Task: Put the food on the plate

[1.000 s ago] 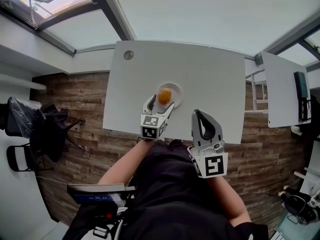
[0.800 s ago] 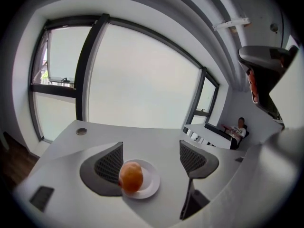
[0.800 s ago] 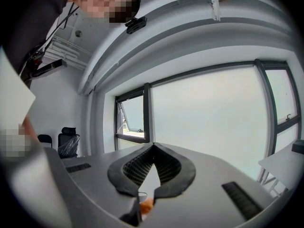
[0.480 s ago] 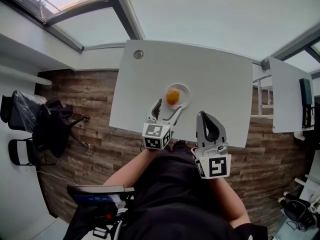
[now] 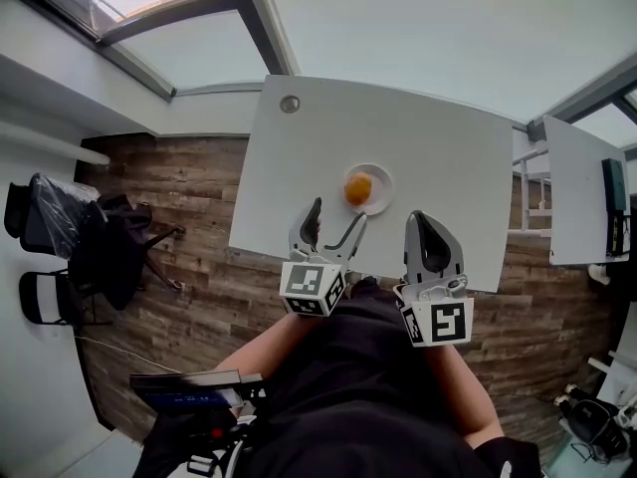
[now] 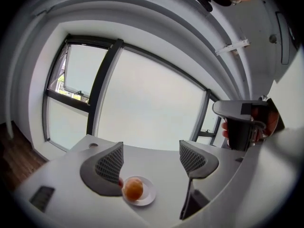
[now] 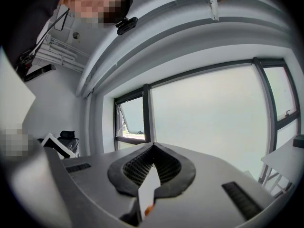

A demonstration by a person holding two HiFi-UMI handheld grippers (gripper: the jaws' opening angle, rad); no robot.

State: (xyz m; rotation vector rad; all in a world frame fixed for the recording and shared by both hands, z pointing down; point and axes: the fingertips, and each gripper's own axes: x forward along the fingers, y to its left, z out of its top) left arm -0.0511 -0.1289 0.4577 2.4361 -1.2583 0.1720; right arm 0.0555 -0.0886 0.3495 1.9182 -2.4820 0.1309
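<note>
Orange food (image 5: 358, 188) already on plate (image 5: 382, 195), so held left gripper (image 5: 336, 217) spread empty, right gripper (image 5: 423, 222) pinched together, clear.

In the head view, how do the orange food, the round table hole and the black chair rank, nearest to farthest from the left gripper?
1. Orange food, just ahead of the left gripper.
2. Table hole, far left corner.
3. Black chair, on the floor, left.
</note>
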